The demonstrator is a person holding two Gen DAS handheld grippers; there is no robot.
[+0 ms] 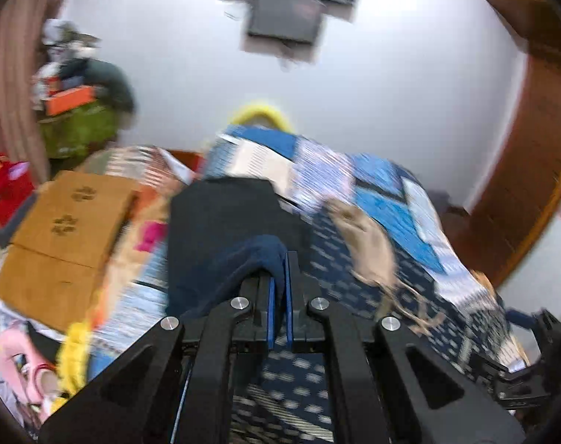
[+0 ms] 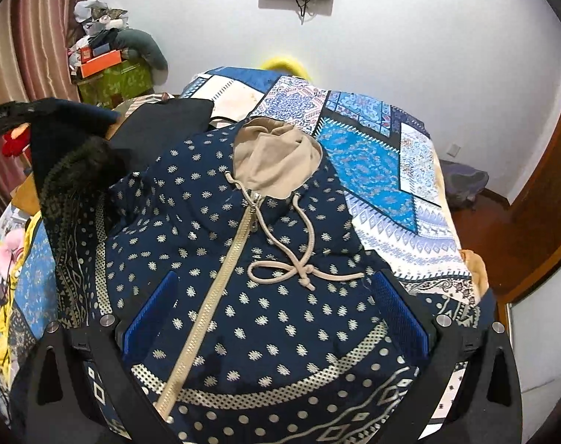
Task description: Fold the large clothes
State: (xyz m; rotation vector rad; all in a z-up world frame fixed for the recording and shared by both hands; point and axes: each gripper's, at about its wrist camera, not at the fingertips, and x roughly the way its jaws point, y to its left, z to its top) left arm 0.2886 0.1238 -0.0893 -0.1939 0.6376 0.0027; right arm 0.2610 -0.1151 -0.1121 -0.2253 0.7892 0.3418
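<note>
A patchwork bedspread covers the bed. On it, filling the near middle, a navy patterned hoodie lies front up, zipper closed and hood toward the far edge, likely flattened for folding. The right gripper hovers spread over its chest. The left gripper, pressed together, pinches a dark sleeve cuff near the bed's left edge, probably to fold it inward. No writing is readable.
</note>
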